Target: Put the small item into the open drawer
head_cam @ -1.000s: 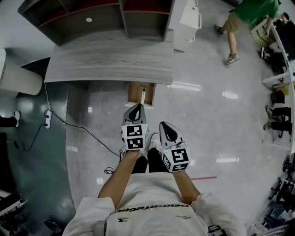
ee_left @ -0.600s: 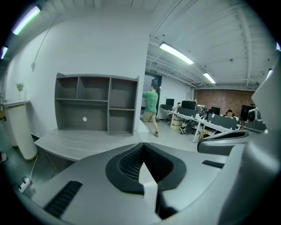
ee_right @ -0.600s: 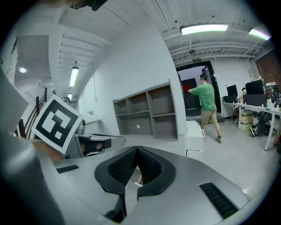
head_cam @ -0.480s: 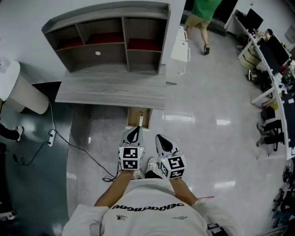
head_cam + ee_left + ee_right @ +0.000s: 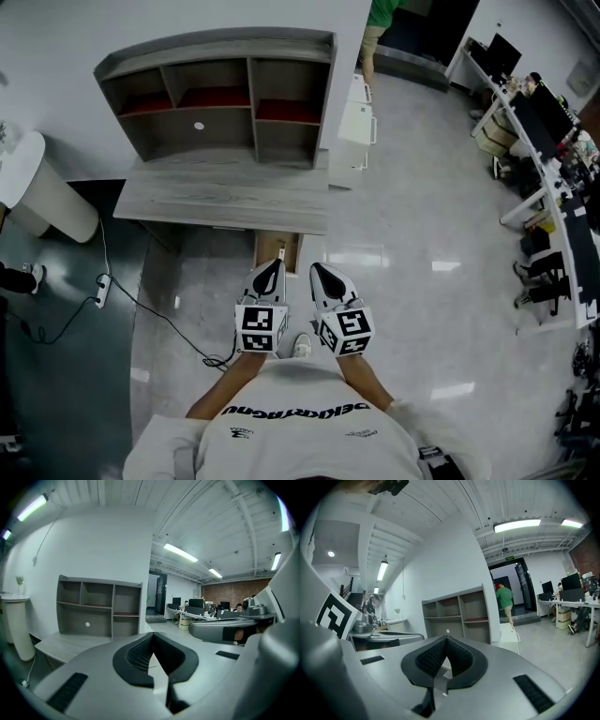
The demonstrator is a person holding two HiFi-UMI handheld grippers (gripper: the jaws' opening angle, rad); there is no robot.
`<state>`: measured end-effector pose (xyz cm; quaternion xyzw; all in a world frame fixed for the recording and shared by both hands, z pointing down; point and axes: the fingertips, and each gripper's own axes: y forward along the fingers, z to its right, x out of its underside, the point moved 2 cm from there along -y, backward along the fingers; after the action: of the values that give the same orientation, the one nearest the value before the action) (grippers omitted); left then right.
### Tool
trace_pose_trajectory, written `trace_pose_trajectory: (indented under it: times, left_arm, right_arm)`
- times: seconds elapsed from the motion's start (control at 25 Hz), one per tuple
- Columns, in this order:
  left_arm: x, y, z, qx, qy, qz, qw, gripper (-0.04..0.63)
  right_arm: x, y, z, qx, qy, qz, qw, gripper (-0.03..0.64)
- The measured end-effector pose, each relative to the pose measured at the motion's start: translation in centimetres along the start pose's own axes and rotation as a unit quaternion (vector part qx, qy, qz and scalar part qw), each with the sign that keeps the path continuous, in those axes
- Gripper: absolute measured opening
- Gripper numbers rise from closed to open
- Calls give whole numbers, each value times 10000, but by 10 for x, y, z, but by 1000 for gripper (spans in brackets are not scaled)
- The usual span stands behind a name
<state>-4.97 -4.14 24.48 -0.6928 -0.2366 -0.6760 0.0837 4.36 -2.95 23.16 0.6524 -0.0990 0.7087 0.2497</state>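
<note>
The open wooden drawer (image 5: 270, 251) sticks out from under the front edge of the grey desk (image 5: 225, 199). A small pale item (image 5: 281, 252) lies along its right side. My left gripper (image 5: 269, 270) and right gripper (image 5: 322, 274) are held side by side just in front of the drawer, both shut with nothing between the jaws. In the left gripper view the left gripper (image 5: 152, 635) points level toward the shelf unit (image 5: 98, 609). From the right gripper view, the right gripper (image 5: 446, 639) faces the same shelf unit (image 5: 457, 613). Neither gripper view shows the drawer.
A grey shelf unit (image 5: 220, 98) stands on the desk's back. A white cylinder (image 5: 42, 187) and a floor cable (image 5: 155, 314) lie to the left. A white cabinet (image 5: 356, 127) is right of the desk. Office desks (image 5: 539, 141) line the far right. A person in green (image 5: 504, 597) walks by the doorway.
The head view has lifted and drawn back, so desk and shelf show whole. Both grippers stayed shut and close together near the drawer. The person in green walked off toward the doorway.
</note>
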Motion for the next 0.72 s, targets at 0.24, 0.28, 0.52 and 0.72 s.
trace_pose_trajectory:
  times: [0.24,0.28,0.52,0.72]
  left_arm:
    - [-6,2,2,-15,65,125,9999,15]
    - [-7,3,1,-13,78,146,9999,15]
    - [-16,10,-7,-82,111,305,9994,15]
    - [-16,11,-9,-85,63,364,9993,15]
  right_arm:
    - [-9,2,3,-3,-186,117,9998,28]
    - [-11,3,5,14,-208,135,9997,28]
    - [-20,11,14,76,-275,228,9993,28]
    - [-19,13,11,36,-368,214,9991,28]
